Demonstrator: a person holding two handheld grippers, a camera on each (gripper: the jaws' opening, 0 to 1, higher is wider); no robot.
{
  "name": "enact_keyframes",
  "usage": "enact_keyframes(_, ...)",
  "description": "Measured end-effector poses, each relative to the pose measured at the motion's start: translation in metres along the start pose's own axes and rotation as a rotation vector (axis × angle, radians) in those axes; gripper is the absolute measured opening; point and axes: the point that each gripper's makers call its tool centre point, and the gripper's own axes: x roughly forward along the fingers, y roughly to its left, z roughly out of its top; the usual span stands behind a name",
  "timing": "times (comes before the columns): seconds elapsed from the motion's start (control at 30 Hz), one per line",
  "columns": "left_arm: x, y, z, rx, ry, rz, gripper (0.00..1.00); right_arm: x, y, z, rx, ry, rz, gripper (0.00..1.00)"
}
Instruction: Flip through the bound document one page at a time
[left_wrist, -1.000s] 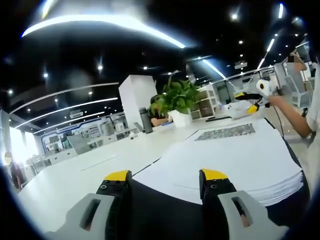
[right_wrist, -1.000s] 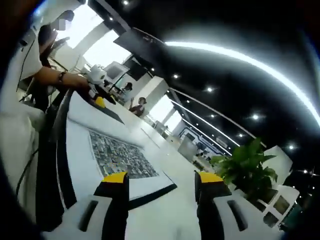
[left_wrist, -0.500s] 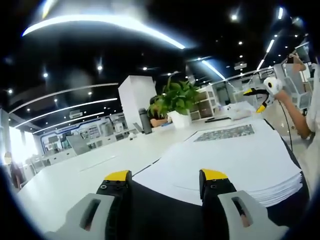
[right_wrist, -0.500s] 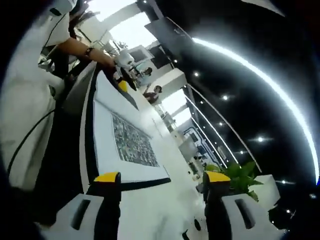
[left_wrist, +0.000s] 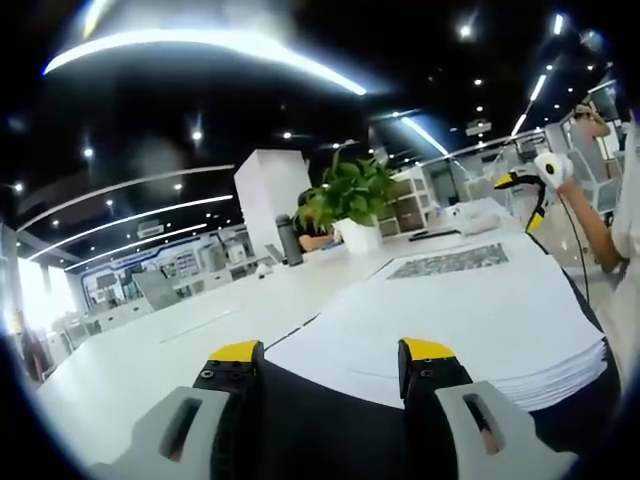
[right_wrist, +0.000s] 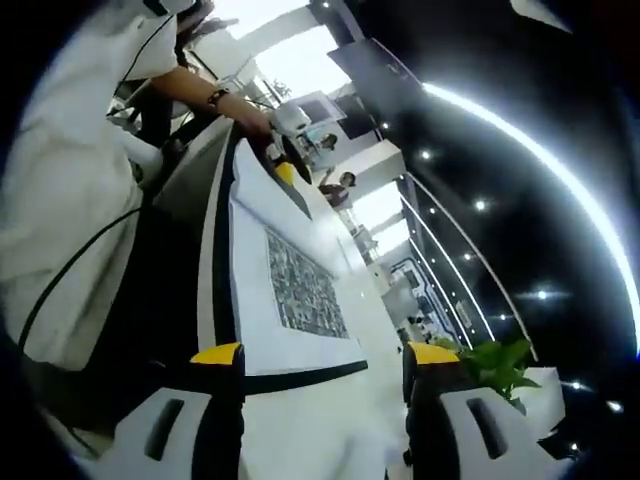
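Note:
The bound document (left_wrist: 470, 315) is a thick stack of white pages lying open on a black cover (left_wrist: 330, 425), with a mosaic picture panel (left_wrist: 450, 262) near its far end. My left gripper (left_wrist: 330, 352) stands open at the near edge, its yellow-tipped jaws over the black cover. The right gripper (left_wrist: 526, 196) hangs in a hand above the far right corner, off the paper. In the right gripper view, the same document (right_wrist: 262, 315) runs away from my open right gripper (right_wrist: 325, 353), with the left gripper (right_wrist: 283, 170) at its far end.
The long white table (left_wrist: 150, 350) carries a potted plant (left_wrist: 352, 195) and a dark bottle (left_wrist: 291, 240) behind the document. A person's white clothing (right_wrist: 80, 190) and a cable border the table's near side in the right gripper view. Office desks and shelves stand beyond.
The right gripper has lifted and drawn away from the document's far corner, and its view has swung and rolled. The left gripper and the pages have stayed put.

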Motion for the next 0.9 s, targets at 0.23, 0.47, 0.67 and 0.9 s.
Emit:
enact_keyframes(0.23,0.0001,-0.0002,-0.0005,0.003,0.003,0.000,0.55,0.0029,0.0047,-0.0031,-0.002,0.000,0.017,0.63)
enact_keyframes(0.47,0.0004,-0.0009,-0.0007,0.006,0.006,-0.001,0.55,0.0023,0.0044,0.0008,0.017,-0.024,0.020,0.65)
enact_keyframes(0.67,-0.0003,-0.0006,0.0006,0.000,-0.001,0.000,0.54,0.0066,0.0044,-0.0031,0.012,-0.017,0.020,0.65)
enact_keyframes(0.9,0.0000,-0.0015,-0.0001,0.003,0.002,-0.002,0.54,0.0063,0.0081,0.0020,0.014,-0.038,0.034,0.65)
